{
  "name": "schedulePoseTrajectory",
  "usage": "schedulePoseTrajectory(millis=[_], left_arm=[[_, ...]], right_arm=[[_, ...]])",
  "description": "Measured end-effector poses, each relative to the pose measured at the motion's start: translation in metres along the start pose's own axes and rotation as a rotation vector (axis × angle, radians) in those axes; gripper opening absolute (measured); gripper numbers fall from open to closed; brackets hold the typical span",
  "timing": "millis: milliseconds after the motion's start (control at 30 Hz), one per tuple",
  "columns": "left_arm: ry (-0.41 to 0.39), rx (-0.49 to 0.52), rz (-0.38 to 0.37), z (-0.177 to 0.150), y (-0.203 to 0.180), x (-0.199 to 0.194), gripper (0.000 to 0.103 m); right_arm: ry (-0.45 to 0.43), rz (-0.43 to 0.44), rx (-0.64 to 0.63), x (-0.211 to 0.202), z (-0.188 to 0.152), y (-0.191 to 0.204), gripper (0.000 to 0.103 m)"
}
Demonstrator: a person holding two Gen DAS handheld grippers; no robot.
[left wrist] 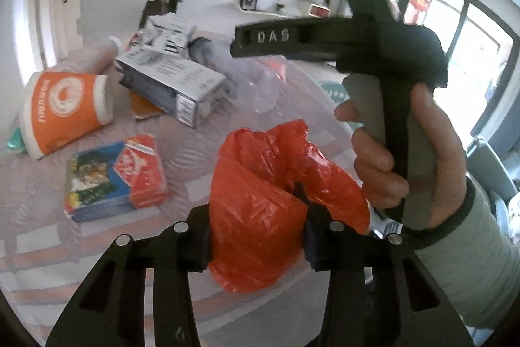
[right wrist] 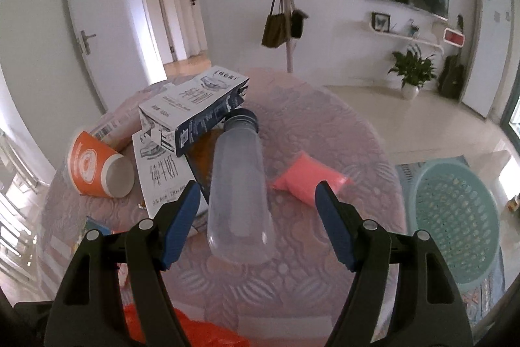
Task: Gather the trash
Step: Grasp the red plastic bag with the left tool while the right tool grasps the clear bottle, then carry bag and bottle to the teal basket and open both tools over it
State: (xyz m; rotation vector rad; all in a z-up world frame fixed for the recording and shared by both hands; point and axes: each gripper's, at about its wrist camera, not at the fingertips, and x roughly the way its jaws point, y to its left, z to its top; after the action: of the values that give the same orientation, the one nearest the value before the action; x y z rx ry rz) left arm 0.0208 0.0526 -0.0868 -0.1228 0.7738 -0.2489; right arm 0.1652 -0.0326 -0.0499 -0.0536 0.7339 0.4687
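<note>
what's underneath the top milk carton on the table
The top milk carton rests on a second, flat-lying milk carton and partly over a brown item. Whatever else lies beneath stays hidden.

Clearance inventory. I am seeing the clear bottle (right wrist: 239,184) lying lengthwise between my right gripper's (right wrist: 258,207) spread fingers, a gap showing on each side. Left of it, the milk cartons (right wrist: 191,113) and the tipped orange cup (right wrist: 97,166) are crowding the table (right wrist: 341,126), leaving little room there. To the right, only the pink packet (right wrist: 308,181) is lying in the way; beyond it the cloth is lying bare to the edge. The orange bag (left wrist: 260,204) is filling my left gripper's (left wrist: 256,236) jaws, and my right hand (left wrist: 406,165) is blocking its right flank.
</note>
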Motion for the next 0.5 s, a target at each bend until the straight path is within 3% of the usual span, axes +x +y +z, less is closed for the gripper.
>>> schedulePoseTrajectory(millis=[333, 367, 400, 433, 500], left_arm=[[-0.033, -0.055, 0.05, 0.013, 0.028, -0.02, 0.04], [-0.037, -0.061, 0.052, 0.012, 0.031, -0.022, 0.04], [-0.04, -0.067, 0.055, 0.012, 0.033, -0.023, 0.04], [-0.043, -0.07, 0.058, 0.013, 0.034, -0.024, 0.04], [-0.05, -0.074, 0.064, 0.016, 0.037, -0.025, 0.04]], right_arm=[[0.132, -0.029, 0.02, 0.05, 0.008, 0.003, 0.069], [0.13, -0.036, 0.01, 0.05, 0.008, 0.004, 0.067], [0.132, -0.025, 0.002, 0.05, 0.009, 0.006, 0.053], [0.138, -0.007, -0.003, 0.05, 0.009, 0.007, 0.045], [0.141, -0.021, -0.007, 0.047, 0.01, 0.009, 0.045]])
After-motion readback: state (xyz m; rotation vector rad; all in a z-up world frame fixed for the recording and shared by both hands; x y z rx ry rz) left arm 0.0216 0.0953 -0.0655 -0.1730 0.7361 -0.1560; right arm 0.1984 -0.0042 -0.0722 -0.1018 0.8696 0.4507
